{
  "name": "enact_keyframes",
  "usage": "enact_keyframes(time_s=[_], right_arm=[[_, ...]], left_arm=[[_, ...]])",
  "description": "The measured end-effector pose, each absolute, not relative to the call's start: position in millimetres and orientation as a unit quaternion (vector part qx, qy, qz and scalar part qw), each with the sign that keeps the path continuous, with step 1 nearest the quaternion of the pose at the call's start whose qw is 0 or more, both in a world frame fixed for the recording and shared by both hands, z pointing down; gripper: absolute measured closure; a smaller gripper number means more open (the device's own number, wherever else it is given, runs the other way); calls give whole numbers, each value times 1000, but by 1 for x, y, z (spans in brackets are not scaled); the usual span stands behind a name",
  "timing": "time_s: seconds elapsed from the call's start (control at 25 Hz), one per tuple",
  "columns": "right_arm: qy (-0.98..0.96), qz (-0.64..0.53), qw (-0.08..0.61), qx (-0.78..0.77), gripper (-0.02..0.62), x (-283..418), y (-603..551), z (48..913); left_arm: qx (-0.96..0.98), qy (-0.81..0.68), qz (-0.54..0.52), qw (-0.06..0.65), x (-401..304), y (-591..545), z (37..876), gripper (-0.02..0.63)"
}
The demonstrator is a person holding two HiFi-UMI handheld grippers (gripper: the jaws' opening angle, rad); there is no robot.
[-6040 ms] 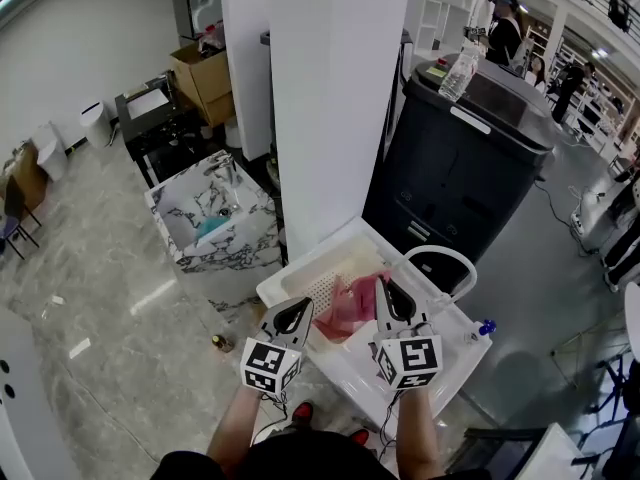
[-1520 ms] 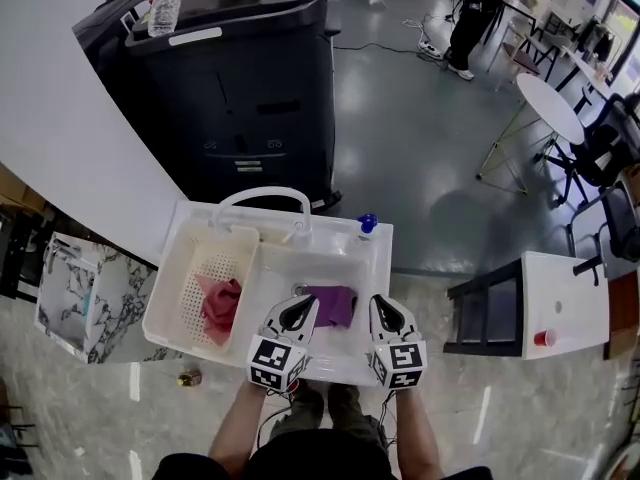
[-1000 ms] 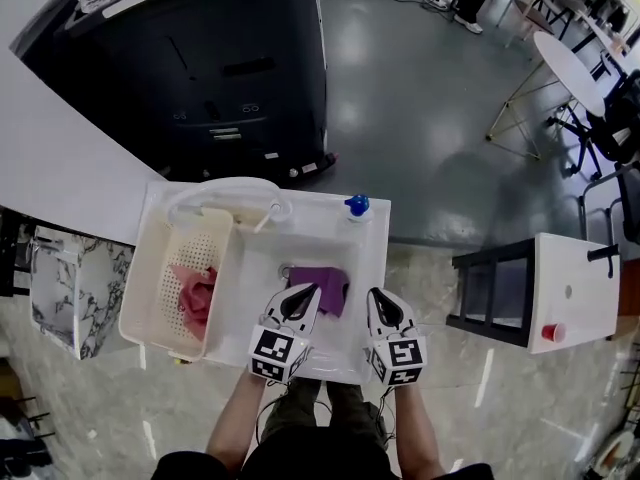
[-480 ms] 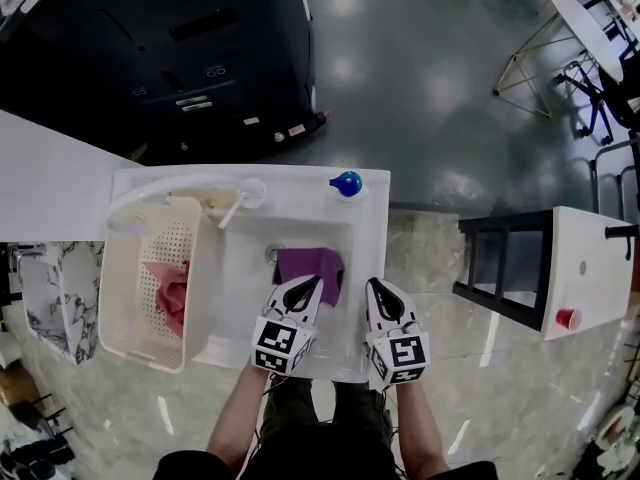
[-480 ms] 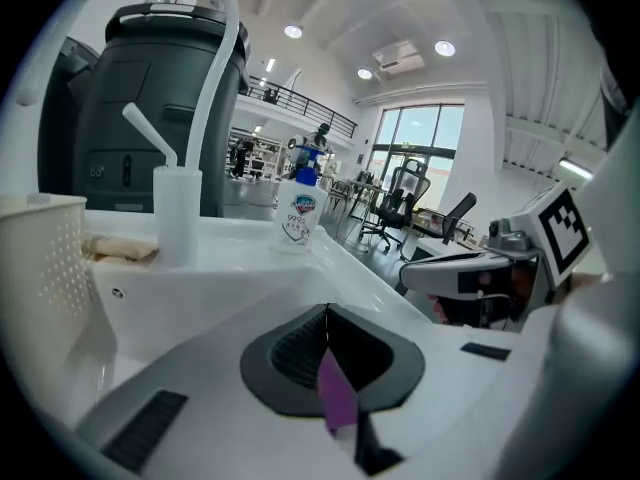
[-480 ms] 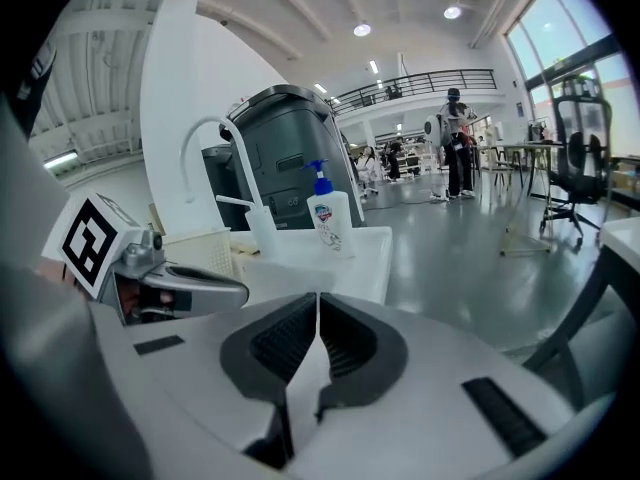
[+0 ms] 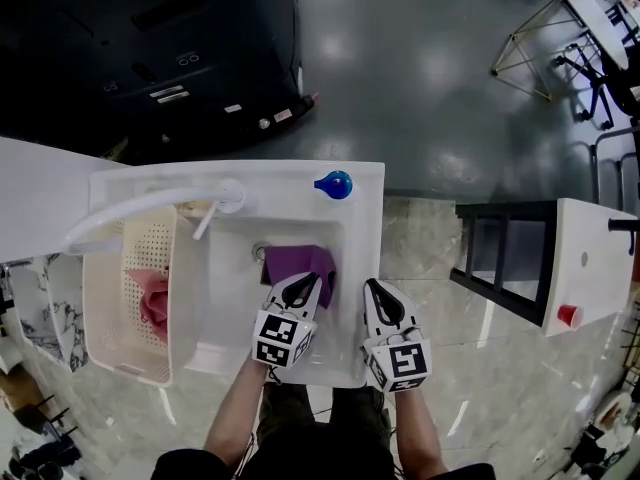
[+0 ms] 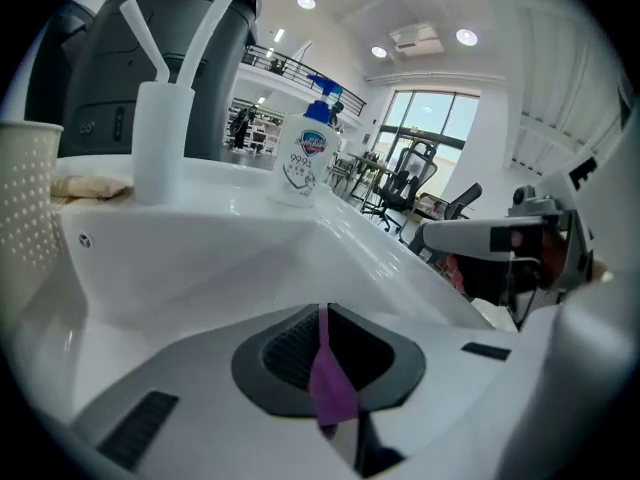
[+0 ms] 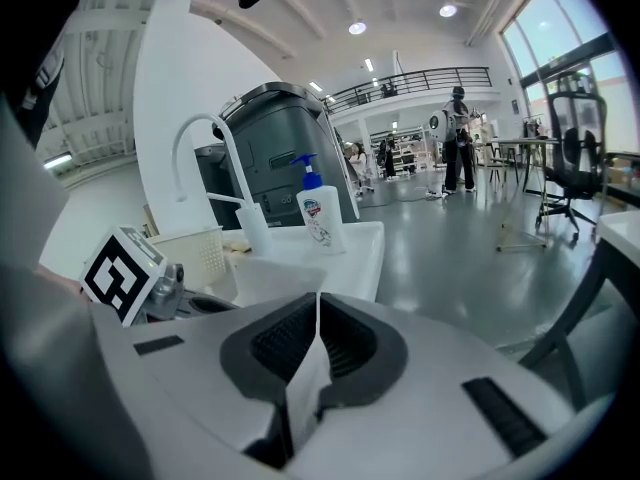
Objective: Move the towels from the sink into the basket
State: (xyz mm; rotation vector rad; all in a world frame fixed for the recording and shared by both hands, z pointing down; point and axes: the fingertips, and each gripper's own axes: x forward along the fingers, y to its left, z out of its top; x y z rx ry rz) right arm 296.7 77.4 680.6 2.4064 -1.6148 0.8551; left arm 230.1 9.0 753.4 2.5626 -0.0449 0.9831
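Observation:
A purple towel (image 7: pixel 297 262) lies on the bottom of the white sink (image 7: pixel 365 218). My left gripper (image 7: pixel 306 289) is shut and hangs low over the towel's near edge; whether it touches I cannot tell. In the left gripper view the gripper (image 8: pixel 322 314) shows only a purple sliver of towel (image 8: pixel 326 393) through the slit between its jaws. My right gripper (image 7: pixel 374 295) is shut and empty over the sink's near right rim, beside the towel. A pink towel (image 7: pixel 152 298) lies in the cream basket (image 7: pixel 118 346) left of the sink.
A blue-capped soap bottle (image 7: pixel 333 184) stands on the sink's back rim, and a white faucet (image 7: pixel 150 206) arches over the basket. A black machine (image 7: pixel 150 38) stands behind. A black stool (image 7: pixel 495 258) and a white table (image 7: pixel 590 268) with a red cup are to the right.
Both grippers have come down toward the sink, the left one further, and its tips now sit at the purple towel's near edge. The pink towel stays in the basket.

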Motion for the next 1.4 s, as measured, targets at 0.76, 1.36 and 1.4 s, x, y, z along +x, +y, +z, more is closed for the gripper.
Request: enact_keyframes(time_s=[0.76, 1.36, 1.4], right_arm=[[-511, 295, 52, 806, 560, 323, 99, 689], [-508, 288, 53, 810, 560, 321, 112, 682], [-509, 286, 52, 810, 560, 320, 112, 680]], left_arm=[[891, 1, 407, 199, 244, 25, 791, 478], [902, -26, 390, 182, 245, 21, 778, 591], [904, -28, 386, 180, 245, 19, 775, 592]])
